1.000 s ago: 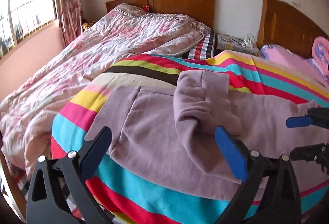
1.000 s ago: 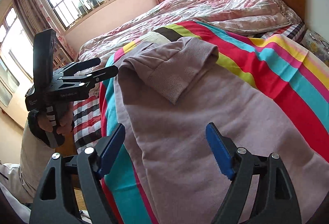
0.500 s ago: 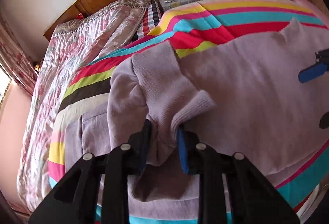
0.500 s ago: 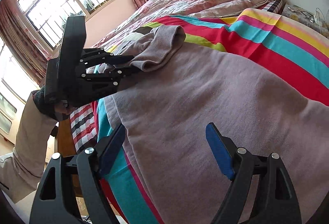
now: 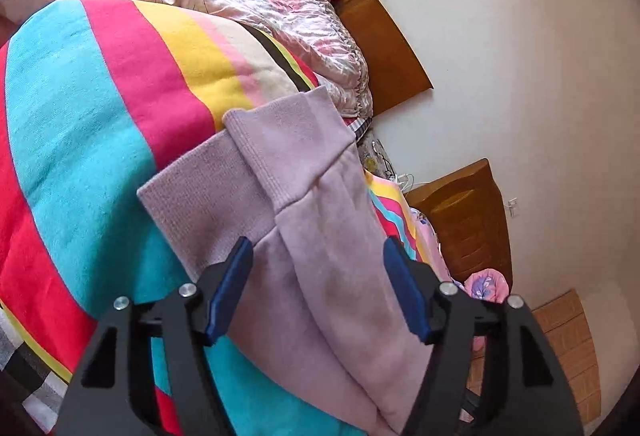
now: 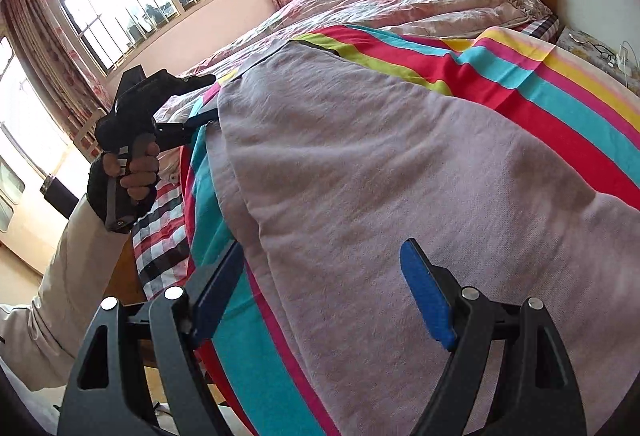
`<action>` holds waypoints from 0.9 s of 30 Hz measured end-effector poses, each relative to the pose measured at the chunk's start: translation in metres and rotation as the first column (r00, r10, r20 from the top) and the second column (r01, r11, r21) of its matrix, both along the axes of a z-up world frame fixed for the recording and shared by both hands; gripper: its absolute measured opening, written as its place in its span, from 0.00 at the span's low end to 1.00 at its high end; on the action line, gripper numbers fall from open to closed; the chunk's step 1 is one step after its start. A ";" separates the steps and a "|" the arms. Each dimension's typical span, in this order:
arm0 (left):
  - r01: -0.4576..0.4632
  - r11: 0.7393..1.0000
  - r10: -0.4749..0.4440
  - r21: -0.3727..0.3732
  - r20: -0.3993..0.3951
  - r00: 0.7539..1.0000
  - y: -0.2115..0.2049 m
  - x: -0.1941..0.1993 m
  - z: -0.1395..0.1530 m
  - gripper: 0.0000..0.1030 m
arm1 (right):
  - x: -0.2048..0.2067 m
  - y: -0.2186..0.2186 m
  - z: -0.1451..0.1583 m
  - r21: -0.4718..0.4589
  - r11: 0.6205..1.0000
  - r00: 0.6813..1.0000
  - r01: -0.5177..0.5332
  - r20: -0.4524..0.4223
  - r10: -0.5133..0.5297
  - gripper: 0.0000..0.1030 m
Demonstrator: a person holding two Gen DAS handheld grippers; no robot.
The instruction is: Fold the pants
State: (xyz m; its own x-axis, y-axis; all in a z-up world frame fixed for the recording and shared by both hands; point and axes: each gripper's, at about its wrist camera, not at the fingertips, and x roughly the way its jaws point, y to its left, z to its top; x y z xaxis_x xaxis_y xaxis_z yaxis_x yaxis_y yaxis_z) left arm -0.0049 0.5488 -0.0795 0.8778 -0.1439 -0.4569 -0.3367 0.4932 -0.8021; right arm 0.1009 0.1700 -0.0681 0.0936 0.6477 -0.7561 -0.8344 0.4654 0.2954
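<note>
Lilac fleece pants (image 5: 320,236) lay across the striped blanket (image 5: 100,116) at frame centre, so both tools could reach an edge. The left gripper (image 5: 316,292) was opening, its fingers astride a leg without pressing; the right gripper (image 6: 320,296) hovered spread, empty.

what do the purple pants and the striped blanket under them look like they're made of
Pants: likely a soft fleece or sweatshirt knit, matte, with a slightly fuzzy nap; the ribbed cuff points to knit jersey.
Striped blanket: looks like plush fleece or brushed cotton, matte and fuzzy, no sheen. Exact fibres cannot be told from the look.
</note>
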 end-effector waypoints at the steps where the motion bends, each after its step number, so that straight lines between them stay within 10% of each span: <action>1: 0.004 1.000 -0.004 0.004 0.000 1.000 -0.001 0.001 0.001 0.64 | -0.005 0.001 -0.001 -0.020 1.000 1.000 -0.009 0.029 0.010 0.72; 14: 0.017 0.998 -0.012 0.052 -0.082 0.997 -0.021 0.011 -0.006 0.21 | -0.054 0.021 -0.023 -0.200 0.962 0.954 -0.186 0.199 0.226 0.34; 27: -0.004 0.992 0.012 0.126 -0.065 0.998 -0.029 0.009 0.014 0.05 | -0.067 0.023 -0.028 -0.260 0.946 0.895 -0.195 0.348 0.280 0.07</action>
